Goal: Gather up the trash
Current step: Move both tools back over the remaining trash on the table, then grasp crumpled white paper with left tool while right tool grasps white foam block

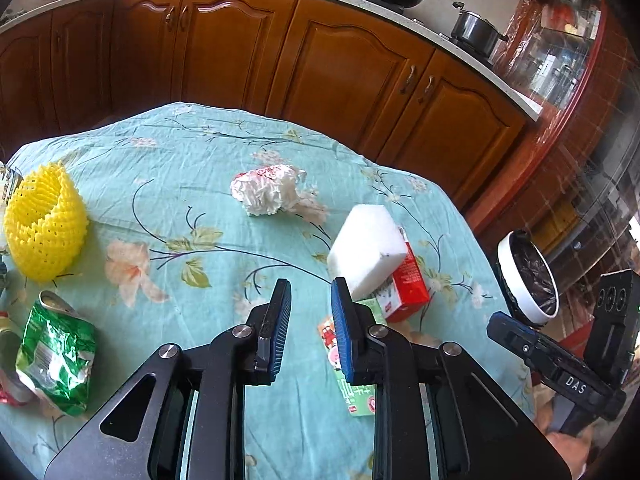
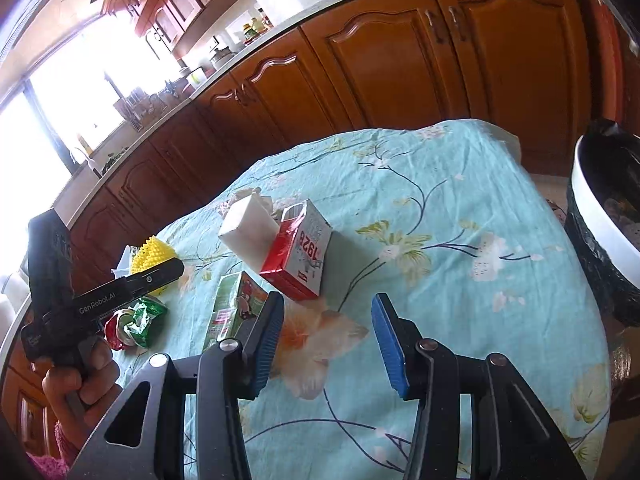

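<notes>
Trash lies on a table with a teal floral cloth [image 1: 208,168]. A crumpled white tissue [image 1: 268,192] sits mid-table. A white foam block [image 1: 366,248] leans on a red and white carton [image 1: 408,284], with a green carton [image 1: 352,384] in front. A yellow foam net [image 1: 44,224] and a crumpled green wrapper [image 1: 56,356] lie at the left. My left gripper [image 1: 310,296] is open and empty above the cloth, just left of the foam block. My right gripper [image 2: 328,316] is open and empty, in front of the red carton [image 2: 300,252] and beside the green carton [image 2: 232,312].
A white-rimmed bin with a black liner [image 1: 528,276] stands off the table's right edge; it also shows in the right wrist view [image 2: 600,208]. Wooden kitchen cabinets [image 1: 340,64] run behind the table. A crushed can [image 2: 120,328] lies by the green wrapper.
</notes>
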